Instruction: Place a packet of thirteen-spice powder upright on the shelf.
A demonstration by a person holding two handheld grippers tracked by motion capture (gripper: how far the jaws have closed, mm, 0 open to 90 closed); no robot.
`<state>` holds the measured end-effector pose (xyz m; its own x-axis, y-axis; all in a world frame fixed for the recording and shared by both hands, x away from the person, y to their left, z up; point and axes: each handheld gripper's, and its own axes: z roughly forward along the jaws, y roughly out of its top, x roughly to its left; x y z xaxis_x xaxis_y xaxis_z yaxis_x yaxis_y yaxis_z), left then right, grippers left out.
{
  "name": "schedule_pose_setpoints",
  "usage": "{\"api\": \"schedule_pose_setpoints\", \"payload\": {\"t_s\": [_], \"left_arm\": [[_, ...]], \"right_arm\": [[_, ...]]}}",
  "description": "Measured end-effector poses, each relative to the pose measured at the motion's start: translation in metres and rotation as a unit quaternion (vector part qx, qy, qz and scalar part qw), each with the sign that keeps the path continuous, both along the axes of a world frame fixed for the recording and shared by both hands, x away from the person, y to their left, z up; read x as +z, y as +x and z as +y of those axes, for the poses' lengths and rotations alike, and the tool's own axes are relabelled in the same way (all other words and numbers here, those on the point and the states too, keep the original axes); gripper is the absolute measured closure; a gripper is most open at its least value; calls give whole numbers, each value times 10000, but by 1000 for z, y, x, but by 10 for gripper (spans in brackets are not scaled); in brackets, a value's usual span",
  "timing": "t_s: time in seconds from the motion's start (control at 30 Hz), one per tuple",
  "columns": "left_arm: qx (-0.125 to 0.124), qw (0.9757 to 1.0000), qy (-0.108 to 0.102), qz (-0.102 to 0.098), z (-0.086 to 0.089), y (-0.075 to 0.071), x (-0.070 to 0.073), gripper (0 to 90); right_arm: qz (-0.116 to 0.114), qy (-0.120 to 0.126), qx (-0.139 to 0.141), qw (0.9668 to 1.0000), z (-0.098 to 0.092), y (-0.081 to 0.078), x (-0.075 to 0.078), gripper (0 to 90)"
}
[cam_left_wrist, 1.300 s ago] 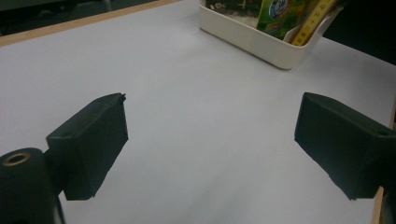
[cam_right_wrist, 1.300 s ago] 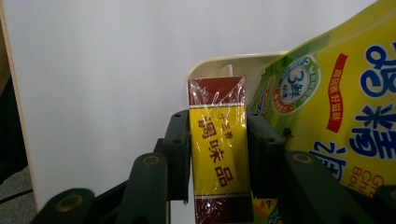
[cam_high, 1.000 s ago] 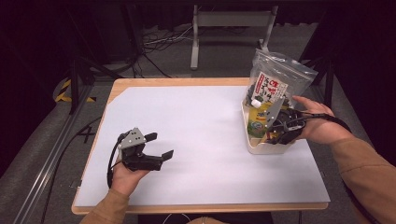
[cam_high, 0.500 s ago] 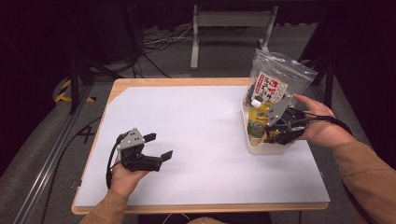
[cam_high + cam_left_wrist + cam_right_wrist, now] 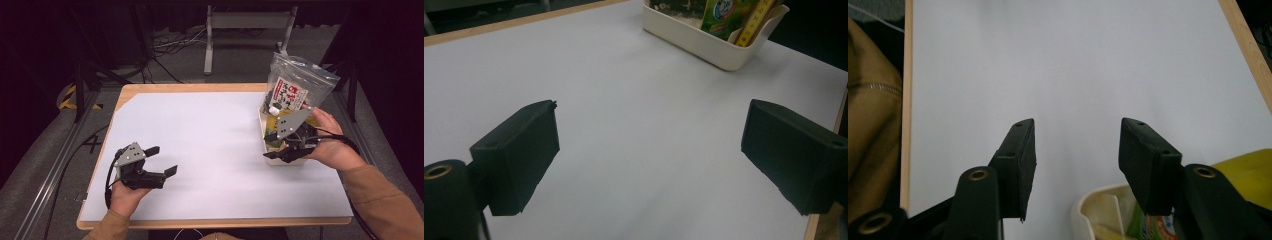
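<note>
The right tool (image 5: 284, 150) hung over the near end of a cream tub (image 5: 272, 159) that stood by the right edge of the worktop (image 5: 210, 135), about halfway along it. Its jaws had just been opening and stood apart with nothing between them; in the right gripper view they framed bare white surface, with the tub's rim (image 5: 1093, 200) just below them. A clear zip bag (image 5: 295, 87) with a printed label stood upright in the far end of the tub, and a small green carton (image 5: 724, 15) and a yellow rule (image 5: 756, 20) leaned inside it. The left tool (image 5: 162, 161) lay low near the front left corner of the worktop, released, its jaws wide apart over empty surface, well apart from the tub.
</note>
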<state>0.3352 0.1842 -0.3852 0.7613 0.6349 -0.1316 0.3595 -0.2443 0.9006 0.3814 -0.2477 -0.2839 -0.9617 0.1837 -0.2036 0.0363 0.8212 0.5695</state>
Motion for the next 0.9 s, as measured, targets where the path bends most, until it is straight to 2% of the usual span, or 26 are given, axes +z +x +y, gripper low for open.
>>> {"api": "schedule_pose_setpoints", "payload": {"t_s": [0.1, 0.23, 0.33, 0.47, 0.63, 0.8, 0.9], "left_arm": [[14, 10000, 9, -21, 4, -3, 0, 88], [43, 10000, -6, -11, 7, -7, -1, 88], [53, 10000, -1, -20, 11, -9, -1, 87], [96, 9999, -37, -28, 16, -13, -2, 87], [122, 9999, -61, 6, 19, -15, -3, 85], [95, 9999, -65, 23, 21, -19, -4, 80], [92, 9999, -71, 20, 21, -19, -4, 80]], "right_arm": [[-51, 294, -93, 9995, 1, -7, -4, 483], [-90, 634, -163, 9978, 1, -16, -8, 433], [-193, 742, -240, 9968, 0, -23, -11, 428], [-284, 1022, -394, 9936, -2, -36, -16, 431], [-384, 1085, -518, 9920, -3, -44, -24, 426], [-360, 1310, -809, 9874, -4, -49, -35, 431], [-316, 1415, -996, 9844, -5, -51, -49, 436]]}}
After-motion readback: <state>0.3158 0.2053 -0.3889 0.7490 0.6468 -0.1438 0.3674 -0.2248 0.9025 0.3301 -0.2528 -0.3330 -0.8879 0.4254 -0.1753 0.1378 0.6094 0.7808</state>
